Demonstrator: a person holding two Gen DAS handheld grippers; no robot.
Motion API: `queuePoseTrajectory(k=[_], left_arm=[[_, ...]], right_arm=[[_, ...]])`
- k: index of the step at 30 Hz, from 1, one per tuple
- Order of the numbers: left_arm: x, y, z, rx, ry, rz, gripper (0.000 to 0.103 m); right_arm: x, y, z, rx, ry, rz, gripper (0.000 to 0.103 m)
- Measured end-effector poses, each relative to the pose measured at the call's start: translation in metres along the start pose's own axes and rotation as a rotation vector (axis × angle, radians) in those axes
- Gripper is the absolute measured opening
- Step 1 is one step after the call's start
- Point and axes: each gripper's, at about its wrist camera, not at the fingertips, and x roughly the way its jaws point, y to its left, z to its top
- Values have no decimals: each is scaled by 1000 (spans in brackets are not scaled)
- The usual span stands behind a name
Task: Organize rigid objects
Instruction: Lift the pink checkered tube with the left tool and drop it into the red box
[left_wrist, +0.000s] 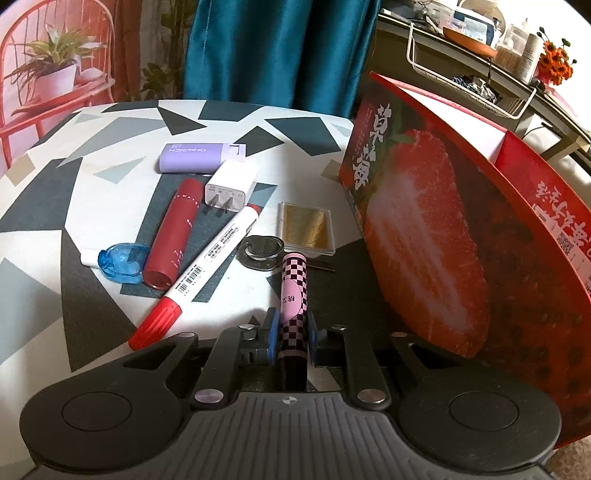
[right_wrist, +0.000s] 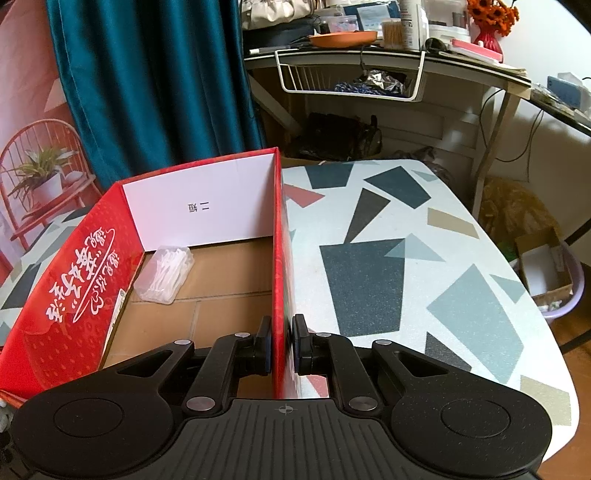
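Note:
My left gripper (left_wrist: 293, 328) is shut on a pink and black checkered tube (left_wrist: 294, 295), held just above the table. Ahead lie a red-capped white marker (left_wrist: 199, 275), a red tube (left_wrist: 173, 232), a white plug charger (left_wrist: 231, 186), a purple case (left_wrist: 201, 158), a blue tape dispenser (left_wrist: 120, 263), a gold card in a clear case (left_wrist: 306, 228) and a dark ring-shaped object (left_wrist: 261, 251). The red strawberry box (left_wrist: 436, 236) stands to the right. My right gripper (right_wrist: 282, 338) is shut on the box's right wall (right_wrist: 280, 258). A clear packet of cotton swabs (right_wrist: 164, 275) lies inside.
The patterned table (right_wrist: 388, 258) extends to the right of the box. Behind are a teal curtain (left_wrist: 273, 48), a cluttered desk with a white wire basket (right_wrist: 351, 81), and a basin with a carton (right_wrist: 550, 273) on the floor at right.

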Motion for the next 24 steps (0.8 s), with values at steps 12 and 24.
queuePoseTrajectory(k=[12, 24], left_arm=[[-15, 20, 38, -40, -46, -12, 17], [-45, -20, 120, 65, -208, -187, 17]], right_arm=[[0, 0, 0, 2, -4, 6, 10], [1, 1, 2, -2, 0, 5, 10]])
